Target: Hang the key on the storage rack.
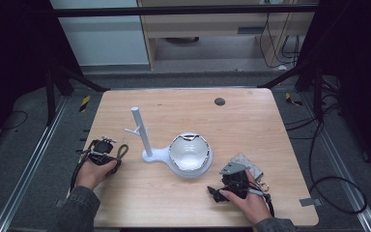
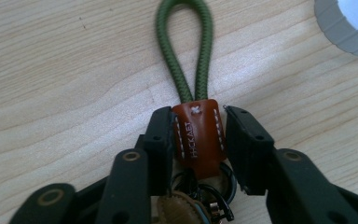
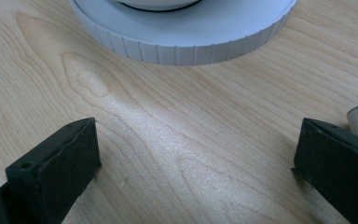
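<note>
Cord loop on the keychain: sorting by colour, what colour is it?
Olive green cord loop, clearest in the left gripper view.

A light wooden table (image 1: 251, 125) with rounded corners stood on a dark grey floor (image 1: 24, 145). Metal rails (image 1: 34, 159) ran along the floor on either side of it. Black frame struts (image 1: 82, 79) slanted down toward its far corners. Beyond the far edge stood a pale cabinet (image 1: 106, 38) and a wooden shelf unit (image 1: 212, 24). Black cables (image 1: 319, 159) trailed across the floor. Yellow-and-black tape (image 1: 84, 103) marked the floor near the far corners.
</note>
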Demonstrator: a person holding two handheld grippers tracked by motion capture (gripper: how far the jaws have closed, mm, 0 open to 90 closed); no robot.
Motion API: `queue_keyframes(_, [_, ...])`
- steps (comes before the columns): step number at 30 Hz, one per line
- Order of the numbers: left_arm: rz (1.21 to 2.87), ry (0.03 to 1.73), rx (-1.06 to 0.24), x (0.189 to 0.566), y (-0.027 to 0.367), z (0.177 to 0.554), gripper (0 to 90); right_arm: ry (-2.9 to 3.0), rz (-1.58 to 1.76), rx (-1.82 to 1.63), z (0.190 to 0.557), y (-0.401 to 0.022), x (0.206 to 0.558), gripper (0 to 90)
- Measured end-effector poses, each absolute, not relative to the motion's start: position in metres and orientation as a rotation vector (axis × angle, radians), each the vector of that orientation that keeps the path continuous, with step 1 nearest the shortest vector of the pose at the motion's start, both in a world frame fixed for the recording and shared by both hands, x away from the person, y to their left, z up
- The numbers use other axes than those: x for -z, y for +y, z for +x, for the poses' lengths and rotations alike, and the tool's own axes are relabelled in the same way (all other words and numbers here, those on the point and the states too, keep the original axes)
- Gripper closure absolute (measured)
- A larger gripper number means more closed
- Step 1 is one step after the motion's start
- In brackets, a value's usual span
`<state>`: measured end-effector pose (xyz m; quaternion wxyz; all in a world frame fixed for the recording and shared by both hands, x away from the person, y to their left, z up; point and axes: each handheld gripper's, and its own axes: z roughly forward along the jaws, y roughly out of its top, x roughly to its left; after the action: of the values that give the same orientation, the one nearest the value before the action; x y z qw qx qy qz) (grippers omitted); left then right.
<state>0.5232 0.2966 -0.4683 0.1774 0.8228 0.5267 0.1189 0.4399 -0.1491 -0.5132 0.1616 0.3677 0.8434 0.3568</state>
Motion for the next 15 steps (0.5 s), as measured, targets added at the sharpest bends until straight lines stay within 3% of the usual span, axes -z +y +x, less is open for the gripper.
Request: queue_keyframes(15, [2.197,1.337,-0.485,0.440,0.311,0.483,66.1,2.408,1.042,-1.019,0.440,-0.150,0.513,0.2])
